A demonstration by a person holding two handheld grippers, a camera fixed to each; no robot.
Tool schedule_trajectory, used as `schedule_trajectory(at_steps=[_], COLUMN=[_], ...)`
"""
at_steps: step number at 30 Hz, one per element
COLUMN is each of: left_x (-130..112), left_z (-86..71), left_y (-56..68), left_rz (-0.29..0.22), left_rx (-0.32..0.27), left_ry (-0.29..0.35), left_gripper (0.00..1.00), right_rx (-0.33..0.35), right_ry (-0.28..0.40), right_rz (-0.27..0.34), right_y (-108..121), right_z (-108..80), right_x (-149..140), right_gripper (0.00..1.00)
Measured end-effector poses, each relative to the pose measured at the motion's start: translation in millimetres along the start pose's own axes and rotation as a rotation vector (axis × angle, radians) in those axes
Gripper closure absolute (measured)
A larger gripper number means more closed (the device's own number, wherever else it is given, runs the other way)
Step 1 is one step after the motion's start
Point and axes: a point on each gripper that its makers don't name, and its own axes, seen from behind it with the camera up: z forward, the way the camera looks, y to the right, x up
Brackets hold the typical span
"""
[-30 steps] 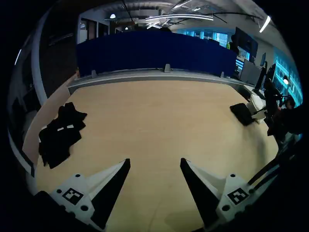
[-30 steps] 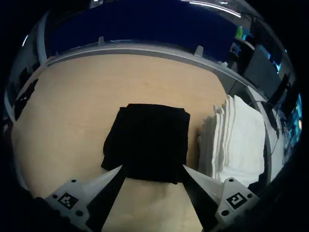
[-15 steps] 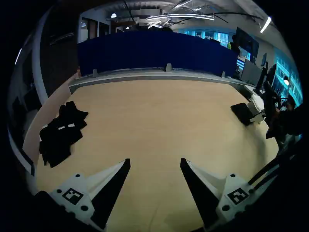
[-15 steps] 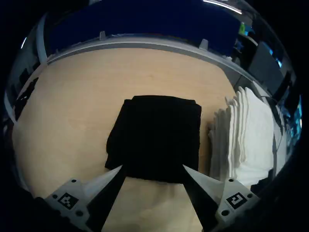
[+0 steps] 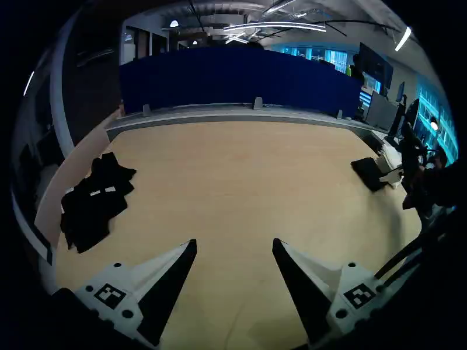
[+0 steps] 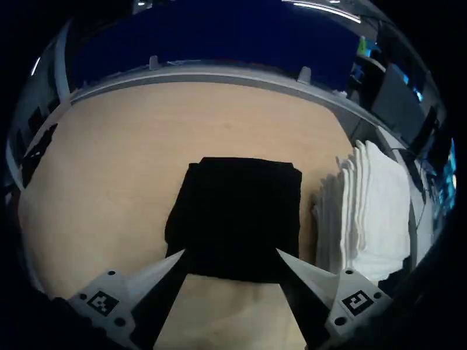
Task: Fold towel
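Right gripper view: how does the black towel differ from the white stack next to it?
Colour: the black towel is dark, the white stack bright.
Layers: the black towel looks like one folded piece lying low; the white stack shows many layered edges and stands taller.
Place: the black towel lies toward the middle of the table; the white stack sits by its right edge.
Both are neatly folded and rest on that table.

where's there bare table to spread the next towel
The wide middle of the table, from the crumpled black pile to the folded black towel, is bare back to the blue divider. Crowded where the folded towel sits close beside the white towel stack.
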Motion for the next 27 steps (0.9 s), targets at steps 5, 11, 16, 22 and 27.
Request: schedule_trajectory(at_steps=[5, 11, 16, 22, 27], left_x=[3.2, 3.1, 5.4, 9.0, 11.7], left_z=[1.4, 1.1, 1.1, 1.5, 0.9], left_y=[-0.2, -1.8, -3.4, -4.4, -5.3], left_rz=[0.005, 0.003, 0.0, -0.004, 0.003], left_rx=[-0.006, -0.009, -0.011, -0.015, -0.019], left_ry=[0.005, 0.006, 0.011, 0.019, 0.022], left_gripper=[0.04, 0.04, 0.04, 0.04, 0.04], right_rx=[-0.004, -0.01, -0.021, -0.059, -0.101], right_ry=[0.005, 0.013, 0.055, 0.223, 0.38], right_rz=[0.0, -0.002, 0.017, 0.101, 0.194], right_y=[-0.1, -0.6, -1.2, 0.9, 7.0], right_z=[-1.3, -3.6, -5.9, -16.0, -36.9], right_x=[4.3, 8.4, 17.4, 44.8, 65.5], right_gripper=[0.0, 0.0, 0.0, 0.0, 0.0])
